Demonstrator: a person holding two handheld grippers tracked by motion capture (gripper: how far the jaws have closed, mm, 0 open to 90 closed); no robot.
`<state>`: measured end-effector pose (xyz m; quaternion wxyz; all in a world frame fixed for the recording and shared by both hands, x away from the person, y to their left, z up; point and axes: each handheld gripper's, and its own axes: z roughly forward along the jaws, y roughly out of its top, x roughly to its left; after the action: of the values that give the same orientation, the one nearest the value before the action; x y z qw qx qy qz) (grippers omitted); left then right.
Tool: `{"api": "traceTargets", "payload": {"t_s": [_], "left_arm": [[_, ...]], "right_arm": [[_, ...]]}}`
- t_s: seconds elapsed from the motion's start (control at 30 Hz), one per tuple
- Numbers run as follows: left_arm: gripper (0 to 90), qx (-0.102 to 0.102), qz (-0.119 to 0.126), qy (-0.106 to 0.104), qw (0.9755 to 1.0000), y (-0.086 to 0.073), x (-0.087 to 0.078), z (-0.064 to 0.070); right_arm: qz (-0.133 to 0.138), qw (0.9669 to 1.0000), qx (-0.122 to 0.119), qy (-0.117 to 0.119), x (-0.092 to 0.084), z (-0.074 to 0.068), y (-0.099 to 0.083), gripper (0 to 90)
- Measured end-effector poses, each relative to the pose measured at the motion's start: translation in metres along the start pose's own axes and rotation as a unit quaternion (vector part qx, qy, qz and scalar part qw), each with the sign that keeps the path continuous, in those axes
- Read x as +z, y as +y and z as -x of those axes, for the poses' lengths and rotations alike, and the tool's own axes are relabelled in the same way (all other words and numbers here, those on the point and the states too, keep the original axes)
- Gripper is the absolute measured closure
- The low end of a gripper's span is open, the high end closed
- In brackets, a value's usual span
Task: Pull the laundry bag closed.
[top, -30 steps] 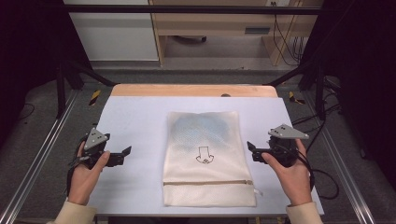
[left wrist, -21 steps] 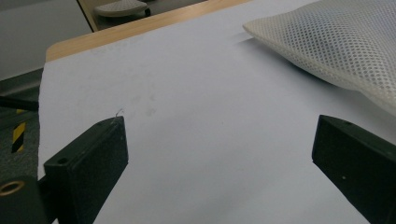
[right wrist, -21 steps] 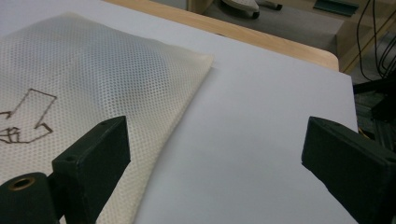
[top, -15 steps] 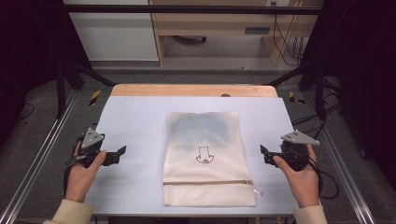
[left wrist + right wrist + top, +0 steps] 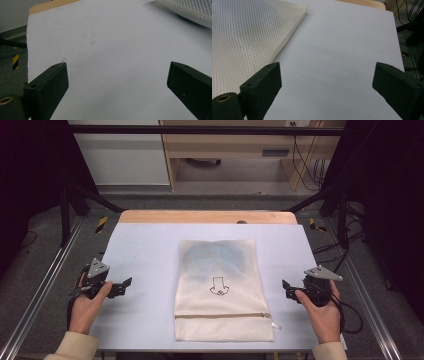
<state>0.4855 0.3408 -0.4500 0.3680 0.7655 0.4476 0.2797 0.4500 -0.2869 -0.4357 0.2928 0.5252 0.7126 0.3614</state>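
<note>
A cream mesh zip bag [image 5: 220, 287] lies flat in the middle of the white table sheet [image 5: 150, 250], zipper toward the near edge, with a small arrow mark on it and something bluish inside its far half. My left gripper [image 5: 123, 286] rests open on the sheet left of the bag, well apart from it. In the left gripper view the gripper [image 5: 117, 82] has bare sheet between its jaws and the bag's corner [image 5: 190, 12] at top right. My right gripper [image 5: 286, 290] is open just right of the bag. The right gripper view puts the gripper [image 5: 327, 82] over bare sheet, with the bag [image 5: 244, 37] to its left.
A wooden table edge [image 5: 205, 216] runs along the back. Metal frame rails [image 5: 42, 290] flank both sides. Cables [image 5: 350, 315] trail at the right near the edge. A cabinet [image 5: 125, 155] and shelf stand beyond the table.
Both hands have drawn outward from the bag toward the table's sides, the right one farther. Both grippers stay open. The bag has not moved.
</note>
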Motion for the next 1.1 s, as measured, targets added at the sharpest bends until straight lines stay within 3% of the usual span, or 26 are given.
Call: {"api": "traceTargets", "payload": {"t_s": [0.5, 0.87, 0.97, 1.1], "left_arm": [[3.7, 0.009, -0.019, 0.001, 0.9998, -0.006, 0.011, -0.006], [3.7, 0.017, -0.002, 0.012, 0.9998, -0.007, 0.015, -0.009], [3.6, 0.023, -0.003, 0.011, 0.9997, -0.008, 0.015, -0.009], [3.5, 0.020, -0.005, 0.014, 0.9997, -0.010, 0.015, -0.009]], "right_arm": [[-0.016, 0.9998, 0.013, -0.006, 0.014, 0.008, -0.009, 6.8], [-0.001, 0.9996, 0.027, -0.004, 0.020, 0.006, -0.005, 6.1], [0.000, 0.9997, 0.024, -0.002, 0.020, 0.002, -0.005, 7.3], [-0.005, 1.0000, -0.002, -0.002, 0.020, -0.006, -0.008, 8.6]]}}
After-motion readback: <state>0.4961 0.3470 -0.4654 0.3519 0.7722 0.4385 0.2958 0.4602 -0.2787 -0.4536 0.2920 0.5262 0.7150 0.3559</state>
